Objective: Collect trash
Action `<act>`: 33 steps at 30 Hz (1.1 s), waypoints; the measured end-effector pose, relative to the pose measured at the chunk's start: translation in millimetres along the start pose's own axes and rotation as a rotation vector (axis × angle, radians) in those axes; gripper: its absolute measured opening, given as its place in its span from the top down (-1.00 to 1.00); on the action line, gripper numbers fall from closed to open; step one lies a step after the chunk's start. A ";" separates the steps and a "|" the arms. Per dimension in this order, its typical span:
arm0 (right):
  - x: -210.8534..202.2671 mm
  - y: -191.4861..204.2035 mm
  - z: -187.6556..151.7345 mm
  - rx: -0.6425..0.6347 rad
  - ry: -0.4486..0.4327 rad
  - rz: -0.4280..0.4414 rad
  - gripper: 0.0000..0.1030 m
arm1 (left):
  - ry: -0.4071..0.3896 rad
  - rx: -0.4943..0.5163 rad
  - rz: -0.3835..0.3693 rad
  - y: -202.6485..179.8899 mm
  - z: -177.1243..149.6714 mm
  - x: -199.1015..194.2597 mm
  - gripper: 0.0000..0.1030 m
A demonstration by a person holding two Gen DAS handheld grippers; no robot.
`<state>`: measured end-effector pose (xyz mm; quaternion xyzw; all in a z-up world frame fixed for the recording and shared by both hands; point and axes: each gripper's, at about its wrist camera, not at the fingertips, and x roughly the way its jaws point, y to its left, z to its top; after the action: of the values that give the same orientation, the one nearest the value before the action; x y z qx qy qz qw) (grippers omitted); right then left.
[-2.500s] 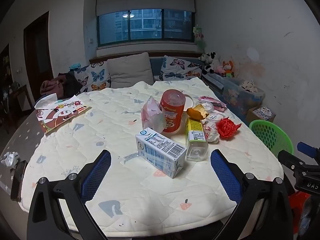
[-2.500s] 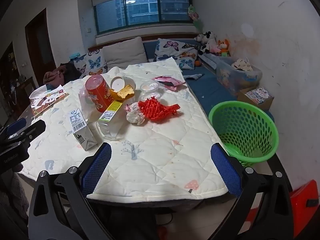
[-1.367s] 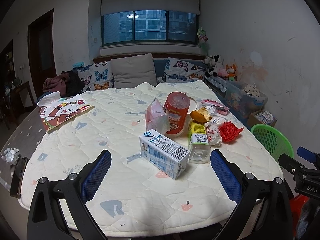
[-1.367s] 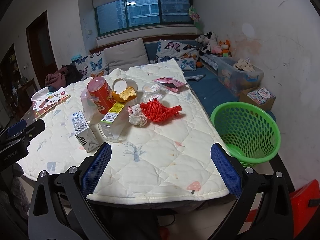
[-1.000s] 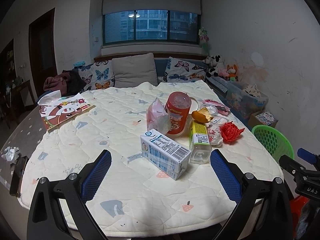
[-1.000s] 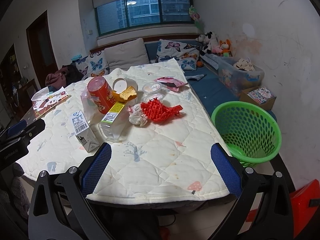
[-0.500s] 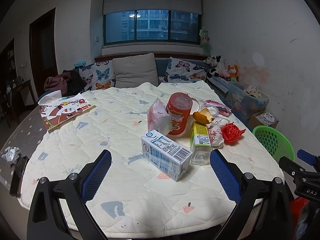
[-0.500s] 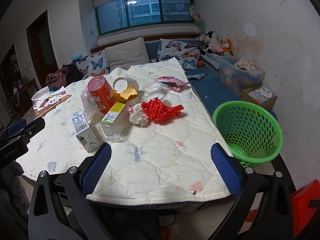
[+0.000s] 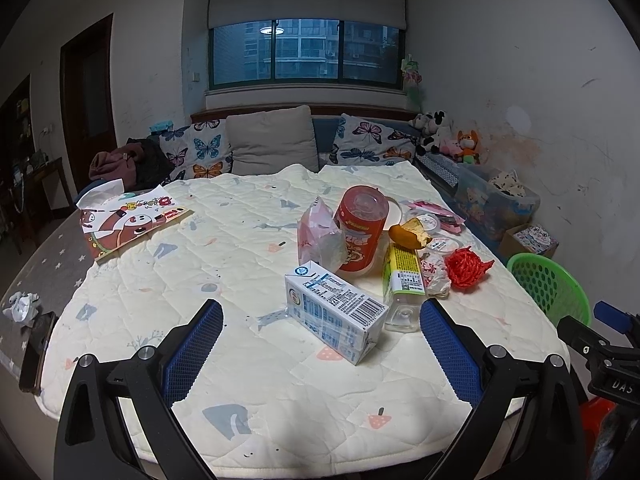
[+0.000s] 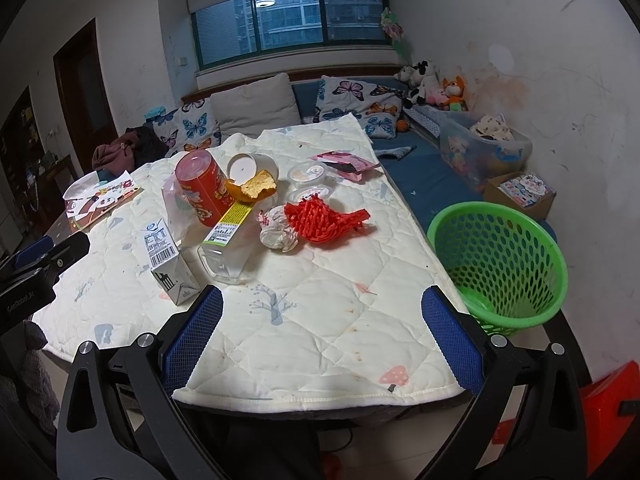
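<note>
A tabletop (image 9: pixel 168 280) covered by a quilted cream cloth is seen from both wrist views. A green basket (image 10: pixel 500 264) stands off the tabletop's right edge, lower than the surface. The trash is gathered in a cluster toward the right half of the tabletop. A red snack can (image 9: pixel 360 232) lies tilted near the middle of the cluster, with a crumpled pink-and-clear bag (image 9: pixel 320 236) just beside it on the left. In front of the can, a white-and-blue milk carton (image 9: pixel 334 312) lies on its side, nearest the tabletop's front edge. A clear bottle with a yellow label (image 9: pixel 402 284) lies just right of the carton, its base toward the front edge. Right of the bottle, a crumpled wrapper (image 10: pixel 278 230) is touched by a red mesh net (image 10: pixel 324 218). An orange peel (image 10: pixel 252 190) rests behind the bottle, beside the can. Small plastic cups (image 10: pixel 308 174) and a pink packet (image 10: pixel 346 162) lie toward the tabletop's far right corner. A picture book (image 9: pixel 128 224) lies at the far left corner.

The left gripper (image 9: pixel 320 340) is held spread wide apart above the front edge, with nothing between its pads. The right gripper (image 10: pixel 322 324) is likewise spread wide and empty, over the front right part of the tabletop.
</note>
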<state>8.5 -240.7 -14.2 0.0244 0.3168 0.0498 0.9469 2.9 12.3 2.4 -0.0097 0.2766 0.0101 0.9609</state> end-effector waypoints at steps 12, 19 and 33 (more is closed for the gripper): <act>2.7 -0.1 0.5 -0.001 0.004 0.001 -0.91 | 0.003 -0.006 0.008 4.0 3.0 6.6 -0.86; 5.6 1.0 2.5 -0.004 0.008 0.005 -0.91 | 0.005 -0.005 0.006 5.2 3.2 8.2 -0.86; 22.6 2.4 11.7 -0.020 0.025 0.016 -0.91 | 0.012 -0.007 0.018 10.3 13.8 23.5 -0.86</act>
<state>33.3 -236.0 -18.1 0.0169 0.3280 0.0609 0.9426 29.9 23.3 1.4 -0.0107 0.2825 0.0195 0.9590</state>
